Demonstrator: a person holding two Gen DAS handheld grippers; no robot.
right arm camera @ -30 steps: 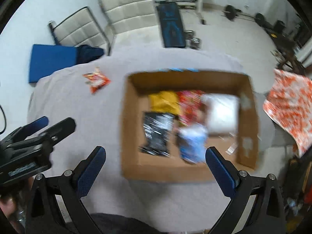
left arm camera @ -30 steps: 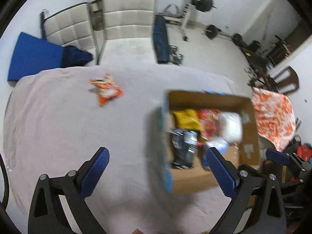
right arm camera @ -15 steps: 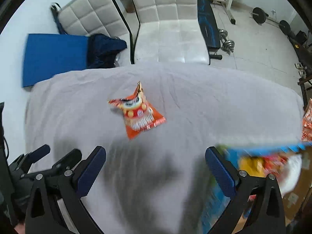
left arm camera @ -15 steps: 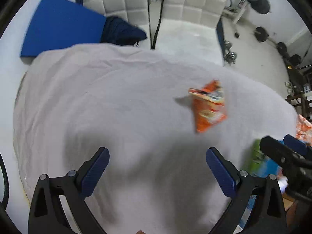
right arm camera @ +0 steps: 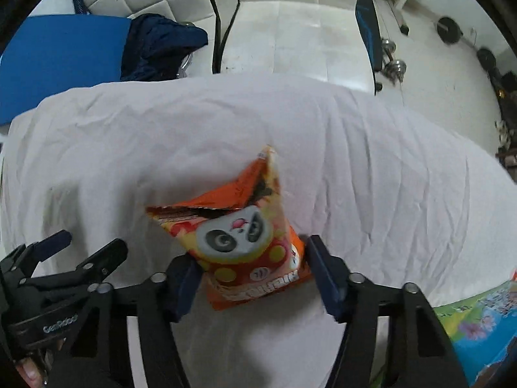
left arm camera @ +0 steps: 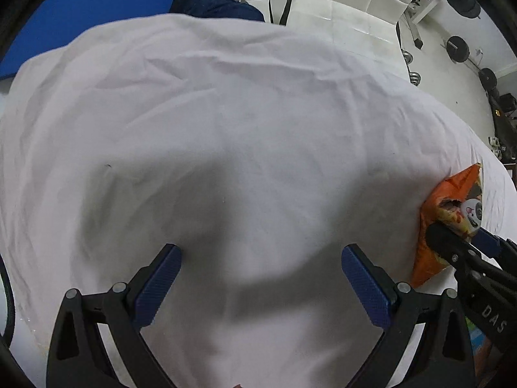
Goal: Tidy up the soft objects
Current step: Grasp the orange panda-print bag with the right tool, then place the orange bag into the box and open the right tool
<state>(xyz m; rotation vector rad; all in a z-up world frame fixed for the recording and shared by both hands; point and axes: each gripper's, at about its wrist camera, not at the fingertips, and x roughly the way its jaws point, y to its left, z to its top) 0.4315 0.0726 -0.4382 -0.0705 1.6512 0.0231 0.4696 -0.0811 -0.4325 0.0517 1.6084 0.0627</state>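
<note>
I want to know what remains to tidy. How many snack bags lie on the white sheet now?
1. The orange snack bag lies on the white sheet, between the closing jaws of the right gripper. More bags may be hidden outside both views.

The right tool [right arm camera: 248, 273], wide open before, now closes around the snack bag [right arm camera: 245, 245].

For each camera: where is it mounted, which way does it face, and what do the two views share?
Left wrist: on the left gripper, looking down at bare sheet; its open fingers show.
Right wrist: on the right gripper, looking down at the snack bag; its fingers are closing on the bag.
Shared: sheet, bag, chairs, and each other's gripper.
</note>
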